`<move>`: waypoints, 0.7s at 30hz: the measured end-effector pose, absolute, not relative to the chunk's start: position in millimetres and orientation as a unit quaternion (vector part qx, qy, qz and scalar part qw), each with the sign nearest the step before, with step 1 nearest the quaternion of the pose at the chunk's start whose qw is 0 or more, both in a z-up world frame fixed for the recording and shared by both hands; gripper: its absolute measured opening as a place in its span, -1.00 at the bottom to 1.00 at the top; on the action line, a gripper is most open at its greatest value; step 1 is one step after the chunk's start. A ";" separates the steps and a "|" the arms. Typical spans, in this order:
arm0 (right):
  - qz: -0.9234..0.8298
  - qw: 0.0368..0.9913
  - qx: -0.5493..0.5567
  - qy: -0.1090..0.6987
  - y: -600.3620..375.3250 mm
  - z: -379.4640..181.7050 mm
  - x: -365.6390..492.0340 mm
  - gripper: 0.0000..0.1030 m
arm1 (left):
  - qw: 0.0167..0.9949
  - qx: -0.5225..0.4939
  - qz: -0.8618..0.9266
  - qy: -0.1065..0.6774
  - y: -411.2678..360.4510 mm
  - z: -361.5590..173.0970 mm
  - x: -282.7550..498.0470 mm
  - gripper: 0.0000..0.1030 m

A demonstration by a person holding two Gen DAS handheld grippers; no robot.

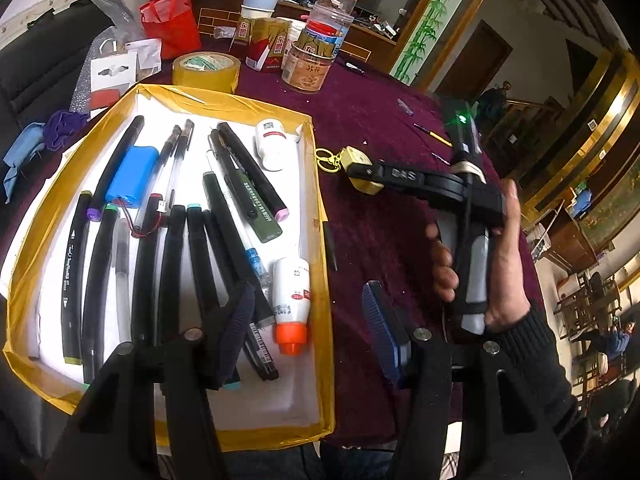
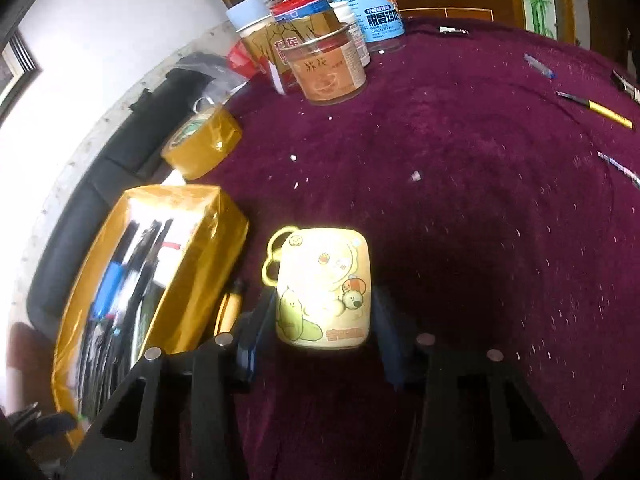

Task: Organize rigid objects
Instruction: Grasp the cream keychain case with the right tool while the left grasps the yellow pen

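Right wrist view: my right tool (image 2: 320, 344) straddles the pale yellow cartoon-printed keychain box (image 2: 324, 288) at lower centre. Its fingers flank the box's sides; contact I cannot confirm. The box's long axis runs along the fingers, ring end upward. The gold-taped cardboard tray of pens (image 2: 224, 240) lies just left. My left tool (image 1: 308, 328), farther off, hangs part open and empty.
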State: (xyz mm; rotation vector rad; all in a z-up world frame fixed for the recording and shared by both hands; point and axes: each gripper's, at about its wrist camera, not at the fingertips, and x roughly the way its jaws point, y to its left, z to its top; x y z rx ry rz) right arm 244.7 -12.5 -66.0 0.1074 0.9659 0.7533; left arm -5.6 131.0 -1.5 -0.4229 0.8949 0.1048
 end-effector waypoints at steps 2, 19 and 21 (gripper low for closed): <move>0.349 0.820 0.049 0.450 -25.4 -67.0 238.5 -0.19 | 0.878 -0.199 0.050 0.432 125.8 -0.7 -3.4 0.07; 0.302 0.852 0.121 0.409 -158.1 -82.0 208.1 -0.20 | 0.835 -0.077 0.093 0.536 64.7 -1.8 120.1 0.06; 0.303 0.850 0.127 0.412 -158.4 -82.5 208.6 -0.20 | 0.820 -0.066 0.109 0.558 65.0 -13.5 137.7 0.06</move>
